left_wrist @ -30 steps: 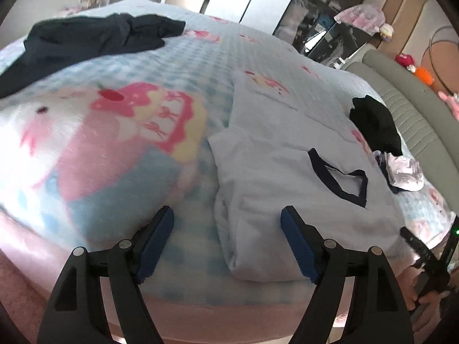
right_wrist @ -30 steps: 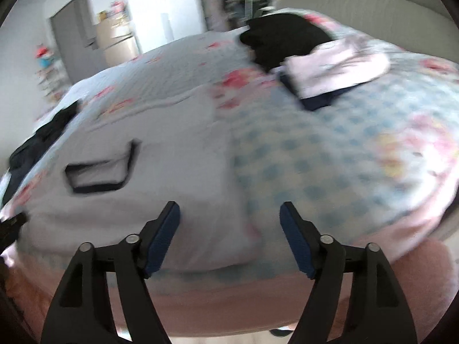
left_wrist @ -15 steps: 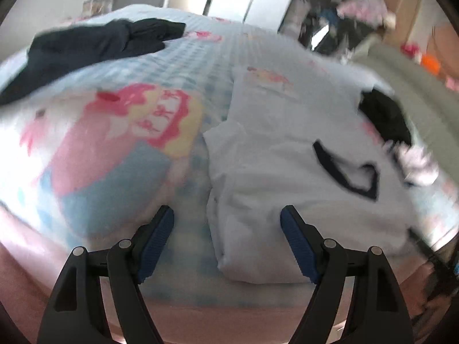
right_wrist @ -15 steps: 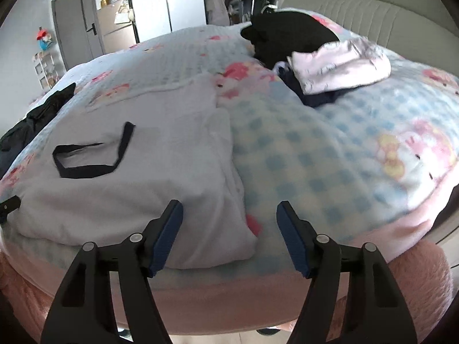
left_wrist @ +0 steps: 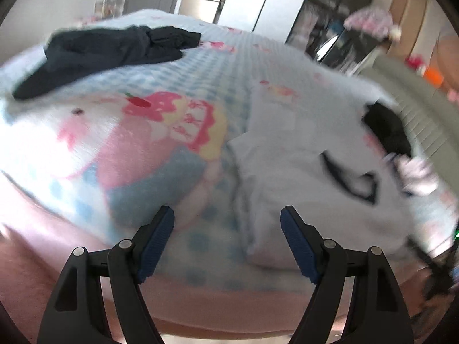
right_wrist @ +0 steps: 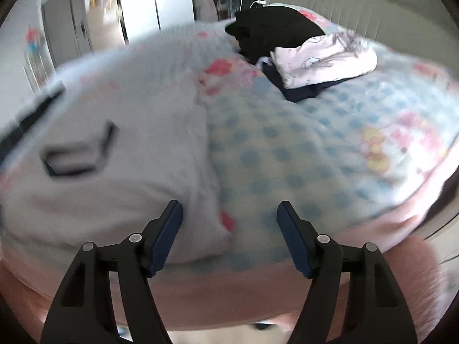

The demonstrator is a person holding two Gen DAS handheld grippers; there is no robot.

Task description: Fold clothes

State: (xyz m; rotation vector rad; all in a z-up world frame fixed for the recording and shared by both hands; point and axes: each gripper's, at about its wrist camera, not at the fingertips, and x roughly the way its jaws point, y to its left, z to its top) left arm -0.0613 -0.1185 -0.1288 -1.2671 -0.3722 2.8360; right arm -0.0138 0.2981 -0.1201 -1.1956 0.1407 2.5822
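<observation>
A white T-shirt with a dark V-neck collar lies spread on the bed, sides folded in, collar end toward me. My left gripper hovers over the shirt's near left corner; its jaws are closing, with the corner's edge showing in the gap and no pad pressing on it. In the right wrist view the same shirt fills the left half. My right gripper stands open over the shirt's near right corner, untouched by the pads.
The bed carries a blue-checked cartoon blanket with a pink front edge. A dark garment lies at the far left. A black garment and a folded pink one on dark cloth sit far right. A padded headboard lies beyond.
Both views have shifted slightly and are blurred with motion. The left gripper's jaws have narrowed a little. The shirt lies as before.
</observation>
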